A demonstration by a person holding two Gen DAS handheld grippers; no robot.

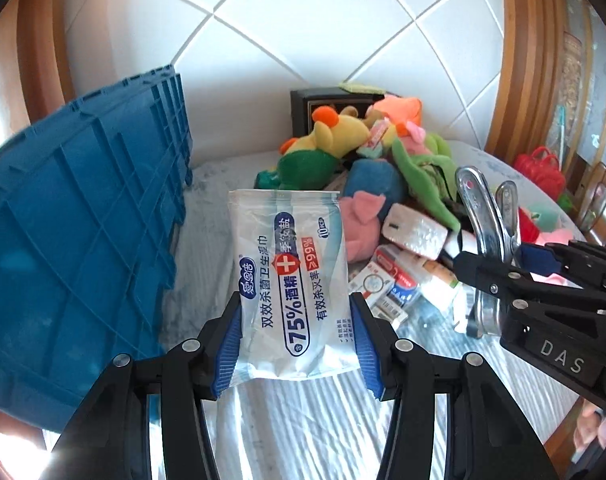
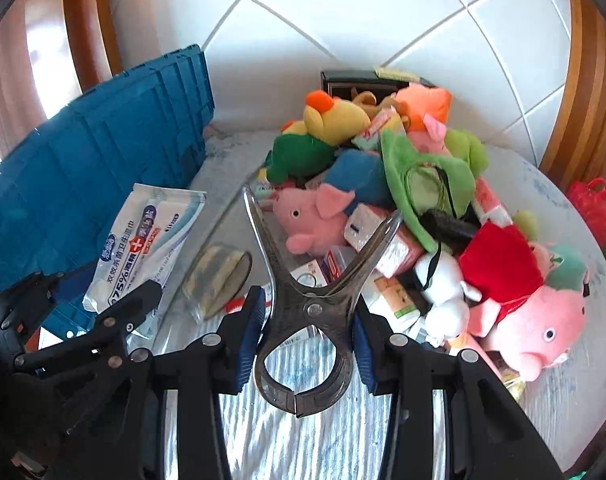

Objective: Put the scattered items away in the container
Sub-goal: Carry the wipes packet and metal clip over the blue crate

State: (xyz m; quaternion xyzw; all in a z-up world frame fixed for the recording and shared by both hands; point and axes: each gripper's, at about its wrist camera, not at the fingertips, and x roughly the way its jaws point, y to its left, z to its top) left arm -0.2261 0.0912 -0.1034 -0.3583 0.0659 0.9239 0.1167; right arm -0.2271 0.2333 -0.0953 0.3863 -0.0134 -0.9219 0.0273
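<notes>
My left gripper [image 1: 297, 340] is shut on a white and blue pack of wet wipes [image 1: 291, 292], held upright above the bed; the same wet wipes [image 2: 143, 240] show at the left of the right wrist view. My right gripper [image 2: 307, 344] is shut on a large metal clamp [image 2: 307, 300], its two handles spread upward; the clamp [image 1: 487, 216] also shows at the right of the left wrist view. The blue plastic crate [image 1: 75, 216] stands at the left, and this crate [image 2: 87, 164] fills the left of the right view too.
A pile of plush toys [image 2: 383, 168], small boxes and packets lies on the pale bedcover [image 2: 303, 440] ahead. A pink pig plush [image 2: 535, 320] sits at the right. A dark box [image 1: 327, 100] stands against the white padded headboard [image 1: 303, 20]. A flat packet [image 2: 219, 280] lies near the wipes.
</notes>
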